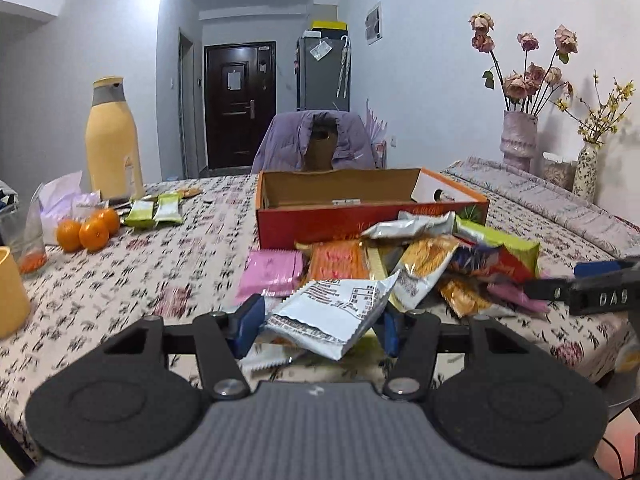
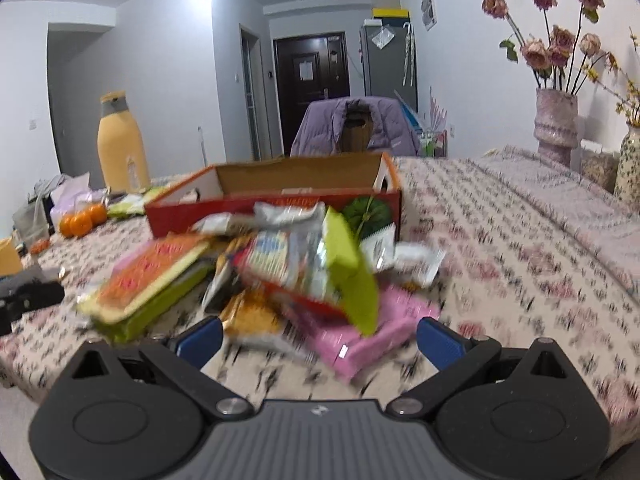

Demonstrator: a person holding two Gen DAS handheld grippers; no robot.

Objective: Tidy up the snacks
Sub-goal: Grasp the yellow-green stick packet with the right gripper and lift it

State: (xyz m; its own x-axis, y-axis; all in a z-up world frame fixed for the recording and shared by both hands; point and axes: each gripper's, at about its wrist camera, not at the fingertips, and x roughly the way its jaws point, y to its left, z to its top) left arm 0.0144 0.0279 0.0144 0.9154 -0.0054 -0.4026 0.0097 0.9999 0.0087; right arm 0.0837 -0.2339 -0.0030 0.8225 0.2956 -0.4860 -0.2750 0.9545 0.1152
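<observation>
Floral-cloth counter (image 1: 160,264) carries a red box (image 1: 320,220), snack pile (image 1: 420,264) heaped against its near wall. Left tongs (image 1: 320,326) pinch a white packet (image 1: 332,312) nearest the camera; right tongs (image 2: 318,340) spread wide by the pink packet (image 2: 368,332).

Both wrist views low over table, facing far door; share snack pile (image 1: 400,264) and box (image 2: 280,196).

White walls (image 1: 432,60), dark door (image 1: 239,104), purple-draped chair (image 1: 316,140), floral-clothed table (image 1: 132,280).
</observation>
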